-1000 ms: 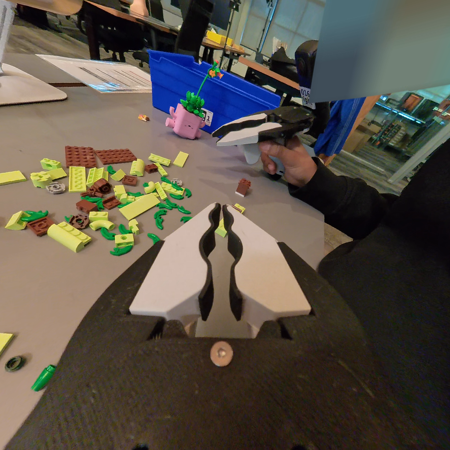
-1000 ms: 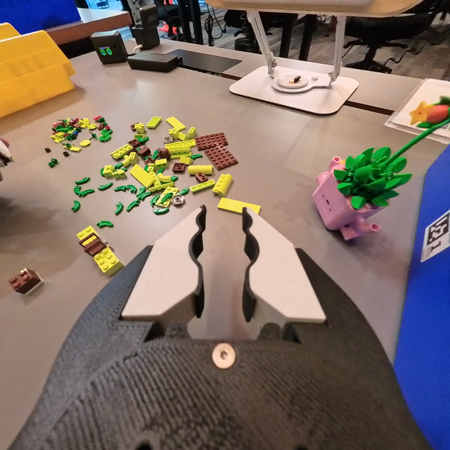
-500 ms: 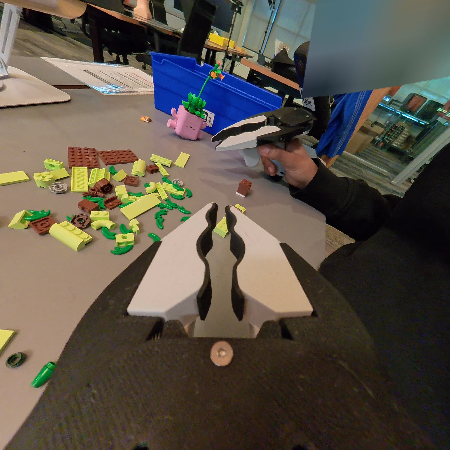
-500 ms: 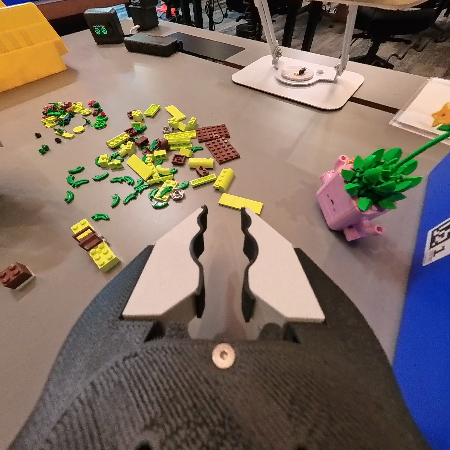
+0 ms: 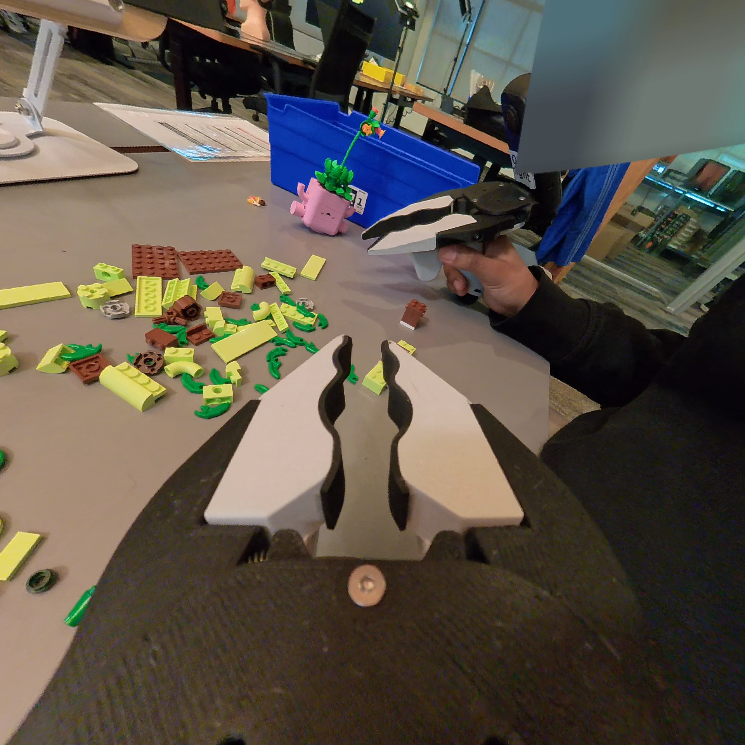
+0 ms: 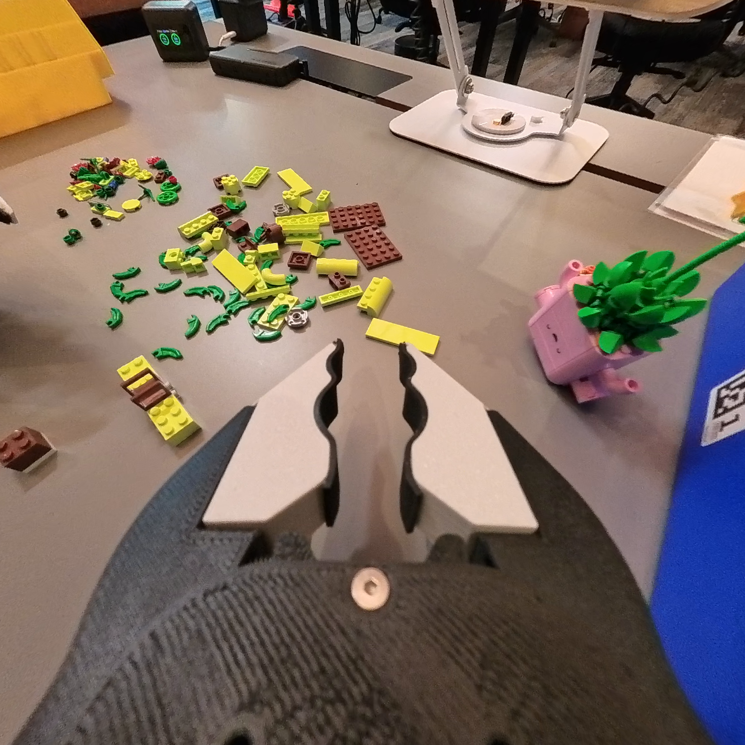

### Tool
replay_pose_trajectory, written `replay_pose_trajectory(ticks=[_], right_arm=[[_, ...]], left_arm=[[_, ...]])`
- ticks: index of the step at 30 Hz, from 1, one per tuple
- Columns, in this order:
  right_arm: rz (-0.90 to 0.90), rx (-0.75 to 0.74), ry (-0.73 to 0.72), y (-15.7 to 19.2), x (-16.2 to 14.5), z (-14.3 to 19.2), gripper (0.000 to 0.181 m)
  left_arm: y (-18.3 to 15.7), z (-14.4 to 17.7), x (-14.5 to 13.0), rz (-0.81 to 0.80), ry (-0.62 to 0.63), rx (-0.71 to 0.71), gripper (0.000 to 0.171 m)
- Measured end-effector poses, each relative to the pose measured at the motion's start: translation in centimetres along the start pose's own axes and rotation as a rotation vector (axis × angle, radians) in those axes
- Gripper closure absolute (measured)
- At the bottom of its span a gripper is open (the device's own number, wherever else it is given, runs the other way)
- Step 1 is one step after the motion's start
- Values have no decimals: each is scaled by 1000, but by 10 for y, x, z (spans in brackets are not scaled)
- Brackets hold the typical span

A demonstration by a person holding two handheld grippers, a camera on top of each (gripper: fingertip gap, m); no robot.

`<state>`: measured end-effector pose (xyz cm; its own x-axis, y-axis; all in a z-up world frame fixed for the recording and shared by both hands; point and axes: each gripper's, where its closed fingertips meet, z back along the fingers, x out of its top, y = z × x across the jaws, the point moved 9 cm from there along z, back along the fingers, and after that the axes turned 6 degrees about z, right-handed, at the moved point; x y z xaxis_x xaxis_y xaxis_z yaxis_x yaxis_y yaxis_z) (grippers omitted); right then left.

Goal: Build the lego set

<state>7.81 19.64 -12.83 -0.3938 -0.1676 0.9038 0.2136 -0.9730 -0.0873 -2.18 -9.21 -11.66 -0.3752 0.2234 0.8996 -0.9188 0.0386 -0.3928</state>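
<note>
The left gripper [image 5: 365,342] hangs with its grey fingers slightly apart and empty above the grey table [image 5: 80,463]. The right gripper [image 6: 370,346] is likewise parted, holding nothing. Just beyond lies a flat lime tile [image 6: 401,336], then the scattered lime, brown and green lego pieces [image 6: 258,262]. Farther right, the built pink pot with green leaves [image 6: 580,334] stands beside the blue plastic bin [image 6: 717,504].

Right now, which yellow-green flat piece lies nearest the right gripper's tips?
The smooth, studless tile lying alone just beyond the right gripper; the other yellow-green pieces sit farther off in the pile.
</note>
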Motion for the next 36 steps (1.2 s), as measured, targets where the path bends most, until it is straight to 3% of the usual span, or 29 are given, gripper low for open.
replay_pose_trajectory(ticks=[36], right_arm=[[32, 2, -1, 4, 1, 0, 156]], left_arm=[[2, -1, 0, 13, 3, 11, 156]])
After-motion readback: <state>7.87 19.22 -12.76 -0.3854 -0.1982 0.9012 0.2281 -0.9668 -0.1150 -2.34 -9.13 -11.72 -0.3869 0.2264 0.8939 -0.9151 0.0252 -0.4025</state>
